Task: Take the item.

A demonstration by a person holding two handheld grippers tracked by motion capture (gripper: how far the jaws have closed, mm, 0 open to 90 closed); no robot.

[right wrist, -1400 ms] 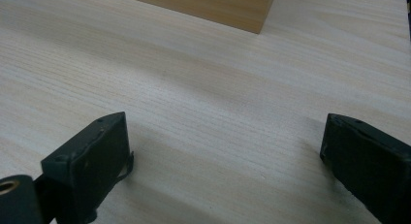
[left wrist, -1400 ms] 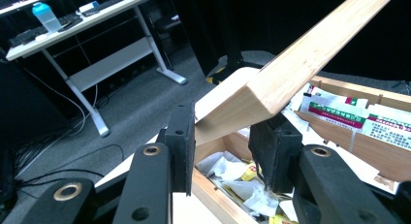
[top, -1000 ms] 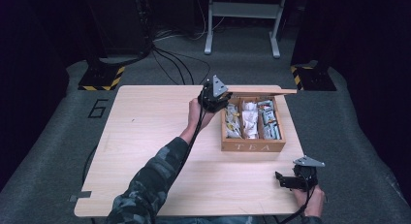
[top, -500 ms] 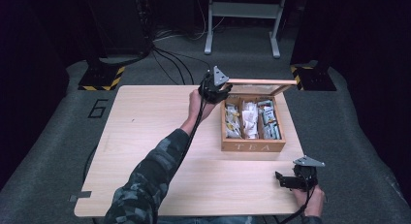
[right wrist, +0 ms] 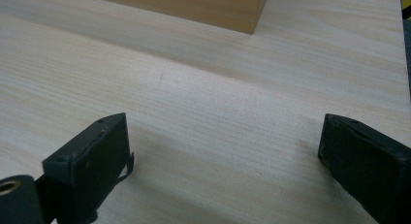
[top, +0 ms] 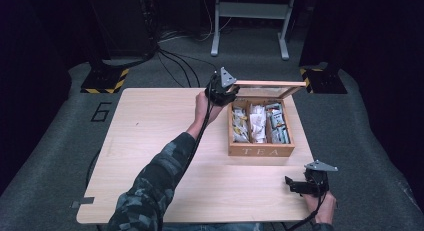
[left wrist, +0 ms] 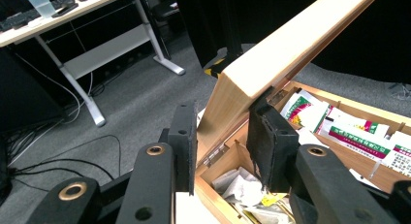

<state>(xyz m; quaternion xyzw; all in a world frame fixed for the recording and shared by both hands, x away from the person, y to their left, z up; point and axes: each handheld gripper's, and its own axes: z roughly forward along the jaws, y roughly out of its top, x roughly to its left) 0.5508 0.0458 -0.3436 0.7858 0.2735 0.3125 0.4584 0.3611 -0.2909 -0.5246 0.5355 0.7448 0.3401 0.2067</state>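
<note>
On the left side, a long arm in a camouflage sleeve (top: 150, 191) reaches across the light wooden table (top: 160, 136). It holds the left gripper (top: 221, 91) up at the far left corner of the tea box (top: 260, 150). In the left gripper view, its two black jaws sit on either side of the corner of the box's wooden lid (left wrist: 271, 64). One jaw is outside the lid and one is under it. The lid is between them, but I cannot tell if they squeeze it tight. The lid is up and tilted, open above the box.

The box stands on the right half of the table, with "TEA" on its front. Inside are three rows full of tea bags (top: 258, 122) in paper packets.

At the near right corner of the table, a hand (top: 320, 208) holds the right gripper (top: 300, 185) low over the wood. Its jaws are wide apart with nothing between them.
</note>
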